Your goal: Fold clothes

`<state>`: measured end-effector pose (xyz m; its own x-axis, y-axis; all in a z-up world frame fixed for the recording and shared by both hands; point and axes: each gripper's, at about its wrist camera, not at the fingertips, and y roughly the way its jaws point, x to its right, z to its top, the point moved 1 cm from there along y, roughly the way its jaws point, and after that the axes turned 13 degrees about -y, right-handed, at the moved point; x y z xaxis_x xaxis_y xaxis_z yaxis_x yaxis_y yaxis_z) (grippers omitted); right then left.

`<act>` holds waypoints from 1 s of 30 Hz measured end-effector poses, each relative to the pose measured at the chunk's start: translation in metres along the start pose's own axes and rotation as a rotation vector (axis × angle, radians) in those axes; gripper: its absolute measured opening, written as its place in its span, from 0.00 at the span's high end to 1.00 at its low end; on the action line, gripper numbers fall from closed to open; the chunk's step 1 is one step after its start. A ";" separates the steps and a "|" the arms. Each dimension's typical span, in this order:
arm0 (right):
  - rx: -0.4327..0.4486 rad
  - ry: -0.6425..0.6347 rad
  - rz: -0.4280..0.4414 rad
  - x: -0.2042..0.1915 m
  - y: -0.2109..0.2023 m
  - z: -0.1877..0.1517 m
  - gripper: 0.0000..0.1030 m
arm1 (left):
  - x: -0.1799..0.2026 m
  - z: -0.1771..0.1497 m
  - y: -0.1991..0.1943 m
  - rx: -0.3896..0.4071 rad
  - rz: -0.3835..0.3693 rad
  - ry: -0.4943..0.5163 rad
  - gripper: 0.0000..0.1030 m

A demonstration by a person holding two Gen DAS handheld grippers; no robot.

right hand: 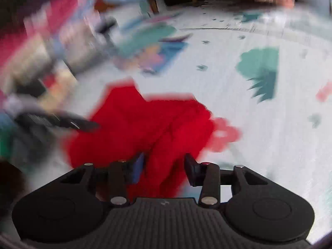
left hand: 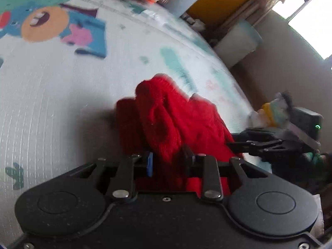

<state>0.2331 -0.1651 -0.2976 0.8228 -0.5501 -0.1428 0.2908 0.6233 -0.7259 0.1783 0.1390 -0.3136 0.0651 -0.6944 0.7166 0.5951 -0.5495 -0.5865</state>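
While it's all pretty blurry on the right side, the red knit garment (left hand: 172, 124) is clearly bunched in a heap on the white play mat (left hand: 51, 108) with cartoon prints. The left gripper (left hand: 169, 161) has its jaws pinched onto a fold of the red knit, fabric squeezed right between them. The right gripper (right hand: 164, 166) has cloth sitting between its fingers too, but there's a visible gap next to the right-hand finger, so I honestly can't tell if it's clamping or just straddling it. In the left view the right gripper comes in from the side, touching the garment's edge.
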 end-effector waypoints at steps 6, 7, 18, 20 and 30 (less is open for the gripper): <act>0.058 -0.096 -0.141 -0.025 -0.013 0.005 0.58 | 0.020 -0.004 -0.018 0.073 0.085 0.089 0.59; 0.076 -0.118 -0.159 -0.028 -0.023 0.009 0.58 | 0.029 -0.005 -0.029 0.115 0.100 0.144 0.58; 0.076 -0.318 -0.092 -0.064 0.012 0.001 0.50 | 0.042 -0.025 0.016 0.062 0.061 0.625 0.36; 0.124 -0.310 -0.119 -0.062 0.015 -0.012 0.50 | 0.032 -0.027 0.020 0.083 0.046 0.628 0.35; 0.147 -0.318 -0.209 -0.090 -0.005 0.006 0.51 | 0.064 -0.027 -0.009 0.167 0.072 0.669 0.36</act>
<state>0.1600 -0.1153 -0.2767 0.8417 -0.4885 0.2298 0.5158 0.6019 -0.6097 0.1557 0.0869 -0.2724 -0.3671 -0.8931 0.2598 0.7267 -0.4498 -0.5193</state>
